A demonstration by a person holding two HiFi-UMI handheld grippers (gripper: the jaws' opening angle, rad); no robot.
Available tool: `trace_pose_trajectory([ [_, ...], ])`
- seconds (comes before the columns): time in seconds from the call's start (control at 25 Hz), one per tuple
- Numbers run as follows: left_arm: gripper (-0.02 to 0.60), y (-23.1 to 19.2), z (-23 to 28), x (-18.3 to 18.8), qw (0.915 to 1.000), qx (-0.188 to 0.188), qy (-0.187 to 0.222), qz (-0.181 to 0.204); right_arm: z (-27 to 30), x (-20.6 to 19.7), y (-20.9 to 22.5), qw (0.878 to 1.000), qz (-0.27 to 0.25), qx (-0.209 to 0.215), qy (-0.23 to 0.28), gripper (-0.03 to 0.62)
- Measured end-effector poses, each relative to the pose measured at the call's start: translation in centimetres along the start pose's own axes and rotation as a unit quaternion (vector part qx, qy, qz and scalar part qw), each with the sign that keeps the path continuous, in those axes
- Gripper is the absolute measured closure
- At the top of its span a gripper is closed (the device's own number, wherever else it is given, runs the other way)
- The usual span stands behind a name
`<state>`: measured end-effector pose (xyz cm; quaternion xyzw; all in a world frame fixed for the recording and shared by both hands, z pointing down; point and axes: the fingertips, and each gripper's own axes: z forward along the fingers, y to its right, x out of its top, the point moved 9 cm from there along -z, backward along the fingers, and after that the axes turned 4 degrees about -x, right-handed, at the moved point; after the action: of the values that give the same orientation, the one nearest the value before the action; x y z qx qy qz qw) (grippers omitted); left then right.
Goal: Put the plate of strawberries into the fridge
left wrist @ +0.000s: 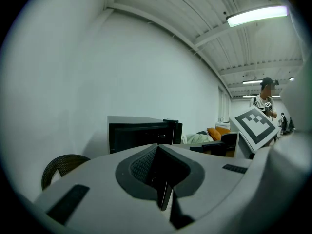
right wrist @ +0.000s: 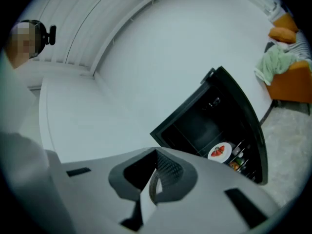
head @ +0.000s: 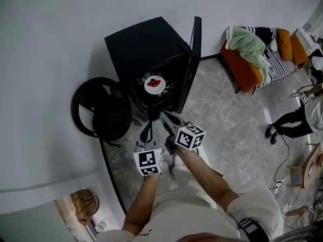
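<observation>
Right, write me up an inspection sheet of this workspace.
Surface: grey tiled floor; no table seen.
Job's things: plate of strawberries sits on a shelf inside the black fridge; door open.
Clutter: small items below the plate, too small to tell.
Grippers: left gripper jaws together, empty; right gripper likewise; both short of the fridge.
Cables: thin cable on the floor by a standing person.
Surroundings: wicker chair beside the fridge; orange sofa with green blanket.

Red strawberries (head: 154,82) on white plate (head: 147,87) inside black fridge (head: 144,42).
</observation>
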<state>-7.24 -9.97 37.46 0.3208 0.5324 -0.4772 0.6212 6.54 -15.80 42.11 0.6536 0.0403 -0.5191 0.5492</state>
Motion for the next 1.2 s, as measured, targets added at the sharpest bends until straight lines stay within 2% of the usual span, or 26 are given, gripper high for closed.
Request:
trace_pose_trajectory([
  [0.24,0.581,0.9,-1.5,1.6,0.9999,-0.016,0.004,0.000,-1.9,1.8,-2.7,0.996,-0.094,-0.007,0.006,0.583],
  [0.48,0.581,1.6,-2.4,2.9,0.9996,-0.026,0.013,0.004,-3.6,3.3,-5.8,0.980,-0.197,-0.017,0.013,0.583],
  [0.84,0.581,2.8,-2.5,5.1,0.9983,-0.045,0.029,0.022,-6.1,4.4,-9.0,0.962,-0.268,-0.041,0.030,0.583],
  [1.0,0.581,3.0,-2.6,6.3,0.9977,-0.046,0.040,0.029,-6.7,5.3,-10.2,0.948,-0.313,-0.042,0.044,0.583],
  [1.2,0.581,3.4,-2.9,6.8,0.9970,-0.052,0.046,0.036,-7.5,5.5,-10.9,0.942,-0.328,-0.043,0.059,0.583],
])
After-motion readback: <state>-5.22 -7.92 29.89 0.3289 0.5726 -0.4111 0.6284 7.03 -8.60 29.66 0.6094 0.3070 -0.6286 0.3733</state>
